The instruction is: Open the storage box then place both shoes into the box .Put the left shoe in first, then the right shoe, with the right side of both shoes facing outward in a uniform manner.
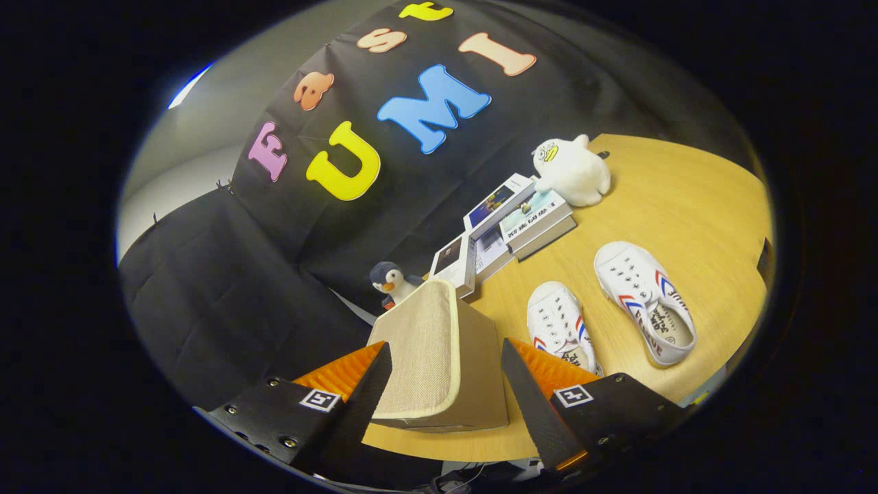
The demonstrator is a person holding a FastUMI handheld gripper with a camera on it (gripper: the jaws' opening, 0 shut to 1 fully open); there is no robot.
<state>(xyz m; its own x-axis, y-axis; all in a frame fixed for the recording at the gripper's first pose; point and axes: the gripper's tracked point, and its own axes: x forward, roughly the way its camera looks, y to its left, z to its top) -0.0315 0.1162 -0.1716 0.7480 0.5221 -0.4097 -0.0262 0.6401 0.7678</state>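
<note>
The storage box (480,374) stands on the wooden table (693,199) between my fingers. It has brown sides and a beige woven lid (422,343), and the lid lies flat on top. My gripper (446,343) is open, with one finger on each side of the box's near end. I cannot see either finger pressing on it. Two white canvas shoes with red and blue stripes lie to the right of the box. The nearer shoe (557,322) has its heel hidden behind my right finger. The other shoe (645,302) lies further right, in full sight.
Several books (521,219) are stacked beyond the shoes against the black cloth wall. A white duck plush (573,171) leans on them. A small penguin plush (391,281) stands just behind the box. The table's edge runs close to the outer shoe on the right.
</note>
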